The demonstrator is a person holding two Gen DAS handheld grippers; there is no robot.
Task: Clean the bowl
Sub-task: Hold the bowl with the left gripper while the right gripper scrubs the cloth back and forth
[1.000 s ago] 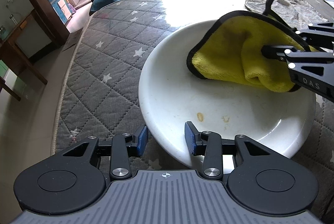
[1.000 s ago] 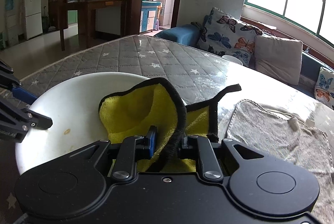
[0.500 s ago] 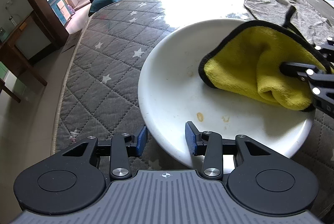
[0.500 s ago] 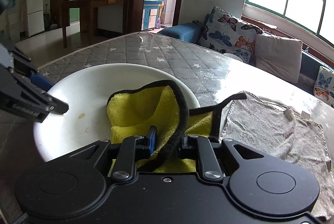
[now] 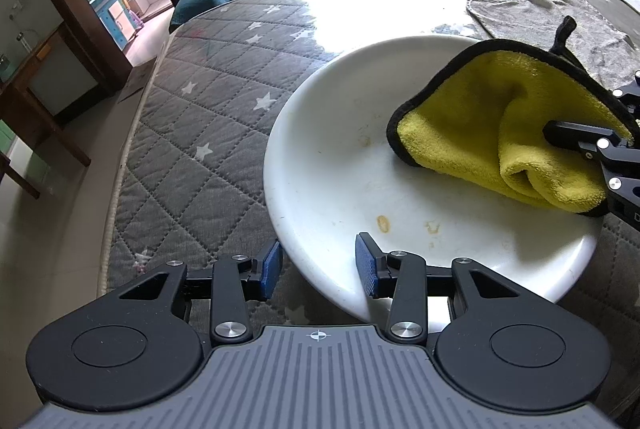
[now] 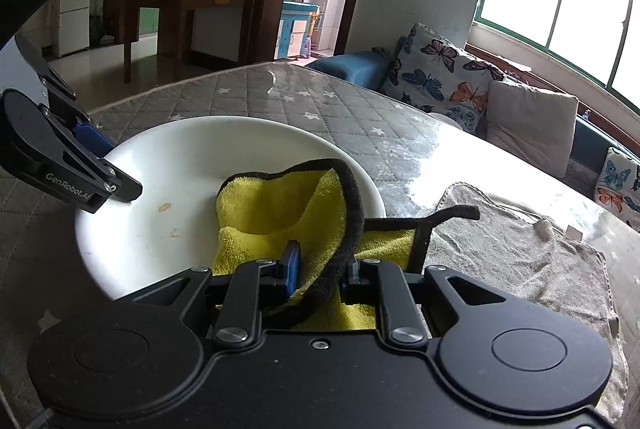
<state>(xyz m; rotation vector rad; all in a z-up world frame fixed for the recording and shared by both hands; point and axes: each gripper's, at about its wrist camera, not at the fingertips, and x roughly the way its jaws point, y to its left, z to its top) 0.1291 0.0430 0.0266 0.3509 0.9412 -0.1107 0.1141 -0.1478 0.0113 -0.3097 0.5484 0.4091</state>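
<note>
A wide white bowl (image 5: 340,149) (image 6: 180,165) sits on the quilted table with small brown stains (image 5: 383,223) (image 6: 164,206) on its near inner side. My left gripper (image 5: 318,269) (image 6: 100,169) straddles the bowl's near rim, one blue pad outside and one inside, holding it. A yellow cloth with black edging (image 5: 500,117) (image 6: 280,205) lies bunched on the right part of the bowl. My right gripper (image 6: 322,271) (image 5: 592,145) is shut on a fold of that cloth, and its pads are partly buried in the fabric.
A grey towel (image 5: 540,17) (image 6: 520,249) lies flat on the table just beyond the bowl. The grey star-quilted cover (image 5: 200,109) ends at a table edge on the left. A sofa with cushions (image 6: 528,121) runs behind the table.
The right gripper has dragged the yellow cloth a little to the right across the bowl in the left wrist view. The left gripper and the bowl have stayed put.
</note>
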